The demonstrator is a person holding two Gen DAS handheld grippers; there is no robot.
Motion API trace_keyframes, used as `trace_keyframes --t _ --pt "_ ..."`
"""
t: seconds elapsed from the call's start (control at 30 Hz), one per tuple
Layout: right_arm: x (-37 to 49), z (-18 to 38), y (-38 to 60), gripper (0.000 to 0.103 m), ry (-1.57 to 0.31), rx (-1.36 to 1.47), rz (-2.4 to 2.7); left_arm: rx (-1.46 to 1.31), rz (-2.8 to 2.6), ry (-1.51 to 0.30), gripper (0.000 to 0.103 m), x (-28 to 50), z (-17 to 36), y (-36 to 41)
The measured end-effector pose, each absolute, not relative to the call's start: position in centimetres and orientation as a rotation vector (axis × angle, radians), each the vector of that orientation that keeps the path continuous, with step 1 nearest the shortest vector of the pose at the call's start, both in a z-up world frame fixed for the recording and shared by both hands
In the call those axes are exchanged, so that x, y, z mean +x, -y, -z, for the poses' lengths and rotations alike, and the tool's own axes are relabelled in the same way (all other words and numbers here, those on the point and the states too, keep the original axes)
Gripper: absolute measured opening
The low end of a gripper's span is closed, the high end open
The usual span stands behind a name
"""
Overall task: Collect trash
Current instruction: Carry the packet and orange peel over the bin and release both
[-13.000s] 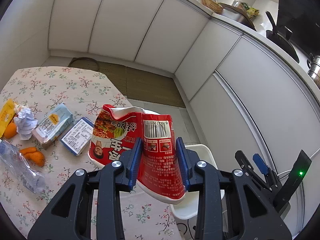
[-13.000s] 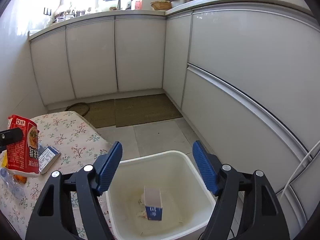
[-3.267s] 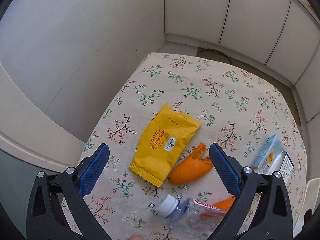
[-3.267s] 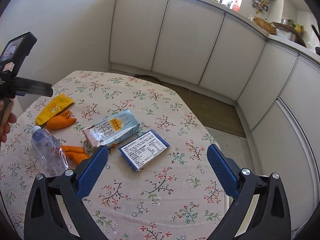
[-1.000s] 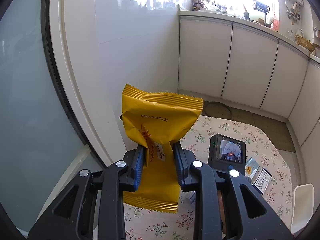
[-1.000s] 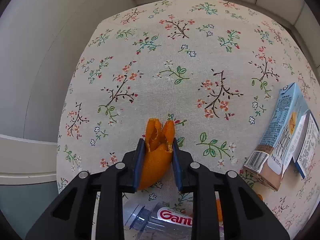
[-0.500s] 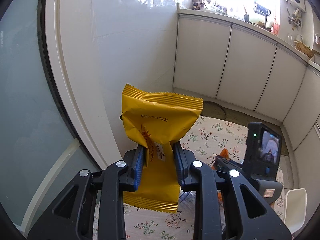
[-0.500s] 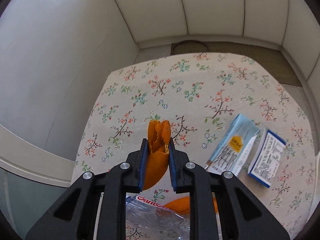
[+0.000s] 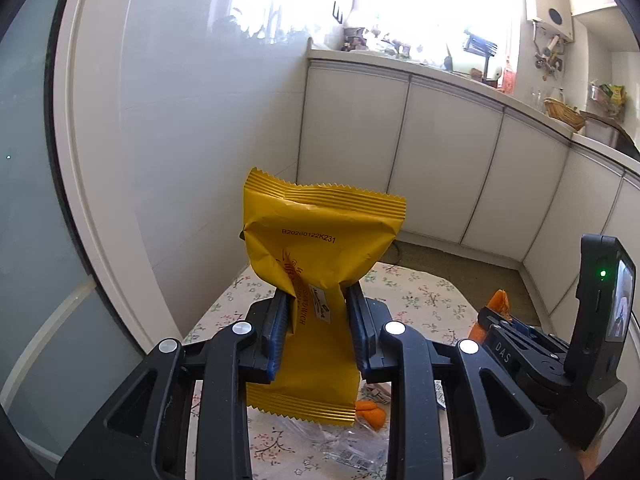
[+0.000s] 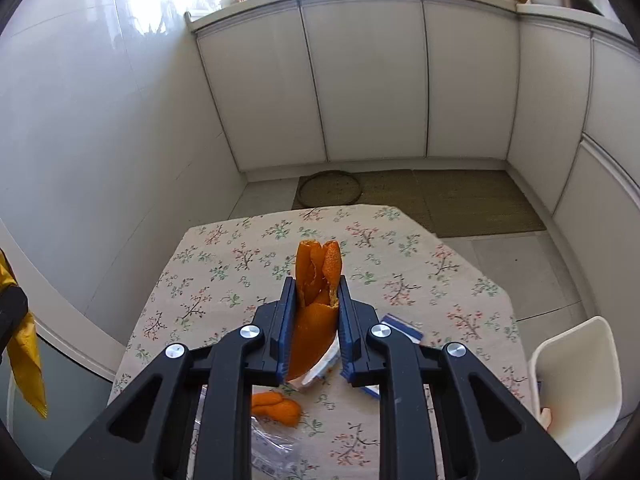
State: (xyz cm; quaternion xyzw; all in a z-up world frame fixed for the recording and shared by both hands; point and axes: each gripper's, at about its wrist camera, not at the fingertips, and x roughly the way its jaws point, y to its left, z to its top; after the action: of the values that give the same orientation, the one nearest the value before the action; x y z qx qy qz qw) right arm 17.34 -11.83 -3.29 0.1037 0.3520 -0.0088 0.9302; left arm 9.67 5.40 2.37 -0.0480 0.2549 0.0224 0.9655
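My left gripper (image 9: 316,328) pinches the yellow wrapper (image 9: 320,264) at its crumpled waist, holding it above the near-left part of the floral table (image 10: 224,280); most of the packet stands free above the pads, so I judge it could pivot or slide out if I swing quickly, since the film looks slick and the grip is narrow. To its right, my right gripper (image 10: 316,320) is clamped on a curl of orange peel (image 10: 316,300), lifted over the table's middle; the peel is soft and split at the top, so it may tear or squeeze out on the way. The white bin (image 10: 576,384) sits off the table's right edge, low beside it, and both loads must cross there; the two tools are close together, and I could knock one against the other, or drop a piece short onto the carton (image 10: 396,326), the second peel (image 10: 276,402) or the clear bottle (image 10: 272,452) lying on the table
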Motion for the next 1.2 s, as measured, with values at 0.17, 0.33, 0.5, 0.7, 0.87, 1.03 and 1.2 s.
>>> trace_keyframes --t 0.17,0.33,0.5,0.7,0.87,1.03,1.2 --pt "14.2 1.7 15.5 0.019 -0.656 0.175 0.065 -0.062 0.028 -0.479 0.027 8.5 -2.4 -1.8" --pt "11.0 0.8 19.8 0.02 -0.613 0.176 0.111 -0.034 0.117 -0.471 0.027 7.4 -2.3 1.6" --pt "7.7 0.6 24.3 0.02 -0.586 0.184 0.16 -0.007 0.192 -0.471 0.027 5.6 -2.1 4.9" --pt "3.9 1.2 30.0 0.02 -0.563 0.194 0.253 0.042 0.283 -0.483 0.027 3.6 -0.9 10.0" --pt "1.2 2.7 35.5 0.02 -0.565 0.239 0.356 0.038 0.371 -0.522 0.028 2.8 0.0 15.1" --pt "-0.8 4.3 40.9 0.021 -0.585 0.315 0.446 0.052 0.457 -0.55 0.028 1.7 0.8 19.8" --pt "-1.9 6.5 44.6 0.025 -0.651 0.379 0.479 0.033 0.544 -0.607 0.028 2.0 1.9 24.1"
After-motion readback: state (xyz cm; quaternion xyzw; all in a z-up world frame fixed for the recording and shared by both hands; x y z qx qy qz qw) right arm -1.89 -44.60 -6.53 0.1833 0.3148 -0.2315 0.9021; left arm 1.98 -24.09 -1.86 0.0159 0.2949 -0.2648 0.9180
